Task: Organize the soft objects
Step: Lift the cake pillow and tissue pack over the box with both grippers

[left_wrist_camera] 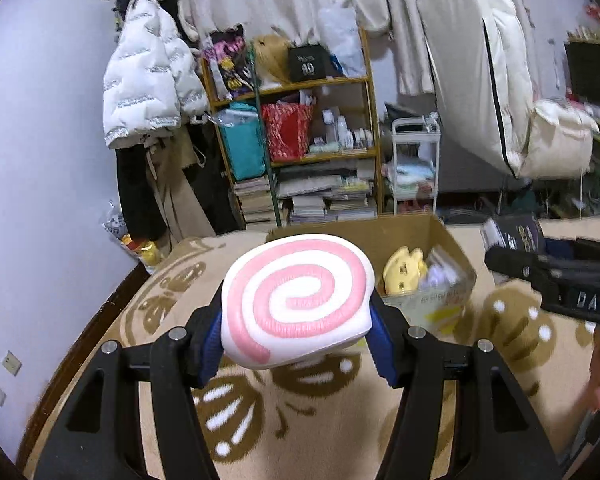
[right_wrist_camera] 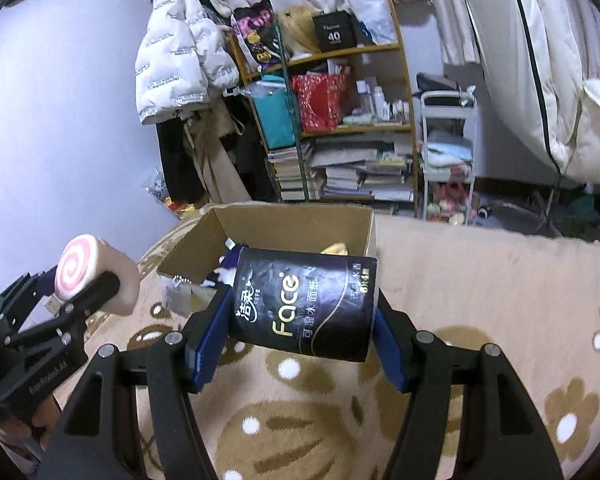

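Observation:
My left gripper is shut on a soft white roll with a pink swirl and holds it above the patterned blanket, short of an open cardboard box. The swirl roll also shows at the left of the right wrist view. My right gripper is shut on a black wrapped tissue roll marked "Face", held just in front of the box. In the box lie a yellow soft toy and other small items.
A beige blanket with brown flower shapes covers the surface. Behind stand a wooden shelf of books and bags, a white cart, hanging white coats and a lilac wall.

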A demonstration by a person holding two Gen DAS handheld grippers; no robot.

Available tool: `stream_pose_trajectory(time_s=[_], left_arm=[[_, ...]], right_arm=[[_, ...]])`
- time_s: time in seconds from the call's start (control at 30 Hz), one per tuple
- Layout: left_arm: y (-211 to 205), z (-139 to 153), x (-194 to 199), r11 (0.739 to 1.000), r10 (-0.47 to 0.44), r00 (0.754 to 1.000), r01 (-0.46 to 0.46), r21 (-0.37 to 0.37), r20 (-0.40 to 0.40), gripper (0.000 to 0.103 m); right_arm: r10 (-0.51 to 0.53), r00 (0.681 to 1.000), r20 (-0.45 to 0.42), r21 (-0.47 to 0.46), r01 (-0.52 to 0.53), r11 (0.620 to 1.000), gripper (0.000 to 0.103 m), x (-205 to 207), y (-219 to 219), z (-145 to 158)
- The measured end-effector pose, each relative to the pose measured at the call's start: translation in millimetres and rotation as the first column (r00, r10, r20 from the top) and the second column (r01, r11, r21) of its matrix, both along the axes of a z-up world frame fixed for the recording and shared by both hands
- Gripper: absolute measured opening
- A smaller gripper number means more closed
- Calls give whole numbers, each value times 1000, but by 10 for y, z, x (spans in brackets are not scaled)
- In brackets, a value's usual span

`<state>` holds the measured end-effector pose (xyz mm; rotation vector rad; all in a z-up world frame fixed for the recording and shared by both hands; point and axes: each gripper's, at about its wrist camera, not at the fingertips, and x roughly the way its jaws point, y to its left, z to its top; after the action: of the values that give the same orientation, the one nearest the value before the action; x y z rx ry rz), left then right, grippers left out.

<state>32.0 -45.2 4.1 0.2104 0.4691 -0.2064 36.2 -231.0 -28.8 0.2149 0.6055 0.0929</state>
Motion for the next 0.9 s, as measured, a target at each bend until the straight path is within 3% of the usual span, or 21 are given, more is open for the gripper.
stream_pose_trajectory(time_s=[0.1,0.37,0.73,0.9], left_arm=[[6,82,22,1000,0,999,0,-8,48,59],[-44,168,289,1000,7,998,-6,-11,69,60],[-135,67,606,1000,-11,999,11,8,51,60],[-137,-52,778,1000,-4,1000,5,-25,27,60]], right_arm=[[6,1000,31,-15,-5,1000,69,12,17,48],[27,991,131,-39,-22,999,69,123,87,120],[35,995,95,-13,-34,999,69,469,26,-31],[46,997,65,2,-46,999,69,624,-5,-155]])
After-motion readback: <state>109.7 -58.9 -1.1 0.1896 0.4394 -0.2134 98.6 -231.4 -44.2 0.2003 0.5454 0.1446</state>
